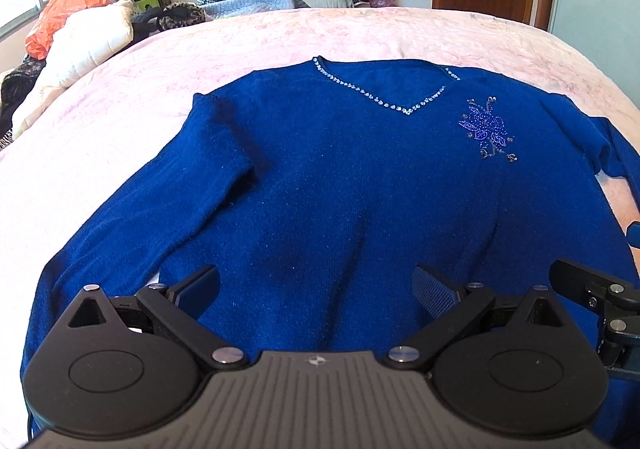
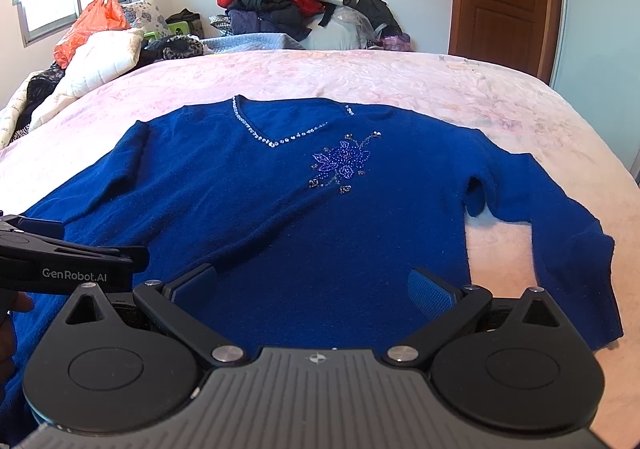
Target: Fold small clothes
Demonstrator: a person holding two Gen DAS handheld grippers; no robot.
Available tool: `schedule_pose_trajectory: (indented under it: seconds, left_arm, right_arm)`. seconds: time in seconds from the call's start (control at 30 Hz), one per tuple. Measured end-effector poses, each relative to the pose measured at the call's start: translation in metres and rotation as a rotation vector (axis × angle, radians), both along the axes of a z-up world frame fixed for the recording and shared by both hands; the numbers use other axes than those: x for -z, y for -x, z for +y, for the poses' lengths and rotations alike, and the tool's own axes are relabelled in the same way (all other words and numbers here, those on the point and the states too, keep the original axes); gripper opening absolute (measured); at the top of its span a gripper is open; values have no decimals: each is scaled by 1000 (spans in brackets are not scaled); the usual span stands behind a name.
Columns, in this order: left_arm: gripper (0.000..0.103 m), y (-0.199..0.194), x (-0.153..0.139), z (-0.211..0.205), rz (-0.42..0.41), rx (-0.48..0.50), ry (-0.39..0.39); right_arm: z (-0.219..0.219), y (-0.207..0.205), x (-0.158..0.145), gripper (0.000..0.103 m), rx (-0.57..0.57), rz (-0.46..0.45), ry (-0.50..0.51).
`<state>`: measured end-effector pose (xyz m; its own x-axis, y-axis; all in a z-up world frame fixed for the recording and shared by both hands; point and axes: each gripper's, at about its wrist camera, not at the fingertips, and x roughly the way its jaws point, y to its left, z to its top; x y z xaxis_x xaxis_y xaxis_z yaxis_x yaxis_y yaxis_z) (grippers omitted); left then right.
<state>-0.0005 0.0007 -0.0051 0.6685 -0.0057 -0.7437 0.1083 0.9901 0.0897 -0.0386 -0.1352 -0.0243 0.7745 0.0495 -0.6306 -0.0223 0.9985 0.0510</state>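
The left gripper (image 1: 316, 285) and right gripper (image 2: 314, 287) are both hovering wide open, gripping nothing, over the lower body of the royal-blue knitted V-neck sweater (image 1: 340, 177) with its beaded flower. It is lying face up, sleeves spread, on the pale pink quilted bedspread (image 2: 360, 77). Folding is seemingly just beginning — next, pinching a sleeve or side edge and carrying it inward.

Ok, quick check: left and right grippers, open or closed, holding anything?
Left gripper: open, holding nothing, above the blue sweater near its hem.
Right gripper: open, holding nothing, also above the sweater near its hem.
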Motion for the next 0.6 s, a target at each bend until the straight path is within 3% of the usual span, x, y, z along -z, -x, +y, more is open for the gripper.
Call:
schedule_pose_trajectory:
  seconds: [0.6]
  left_arm:
    - [103, -2, 4, 1, 16, -1, 2]
  right_arm:
    - [0, 0, 2, 102, -2, 2, 1]
